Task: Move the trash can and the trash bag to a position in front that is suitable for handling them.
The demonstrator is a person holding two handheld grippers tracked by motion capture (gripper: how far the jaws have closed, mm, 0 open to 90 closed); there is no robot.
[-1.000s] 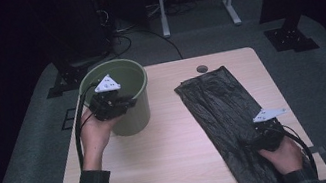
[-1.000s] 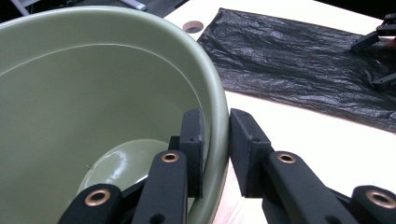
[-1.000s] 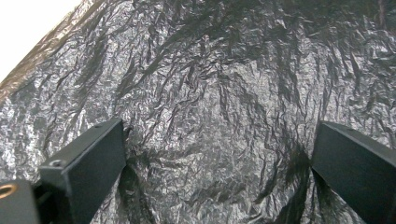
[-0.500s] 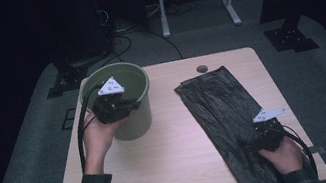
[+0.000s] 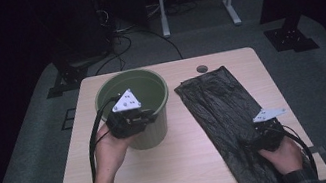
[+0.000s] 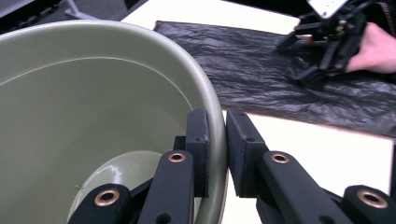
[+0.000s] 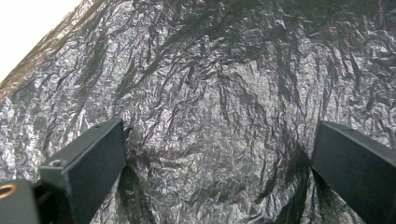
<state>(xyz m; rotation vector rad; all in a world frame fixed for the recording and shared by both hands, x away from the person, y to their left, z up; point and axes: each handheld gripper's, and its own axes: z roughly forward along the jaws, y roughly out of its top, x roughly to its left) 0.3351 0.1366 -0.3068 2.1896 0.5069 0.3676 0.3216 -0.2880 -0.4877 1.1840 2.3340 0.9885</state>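
1. Left gripper view: left gripper [image 6: 217, 154] clamped on the rim of the round olive-green plastic bucket [image 6: 93, 112], one jaw inside, one outside.
2. Right gripper [image 7: 217, 158], jaws spread wide, rests on the crinkled black plastic bag [image 7: 224, 84], which lies flat right of the bucket.

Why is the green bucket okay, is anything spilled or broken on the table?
Nothing looks spilled or broken. The green bucket stands upright with the left gripper pinching its rim. The black bag lies flat and crinkly on the table, its near end hanging over the edge, with the right gripper open on it.
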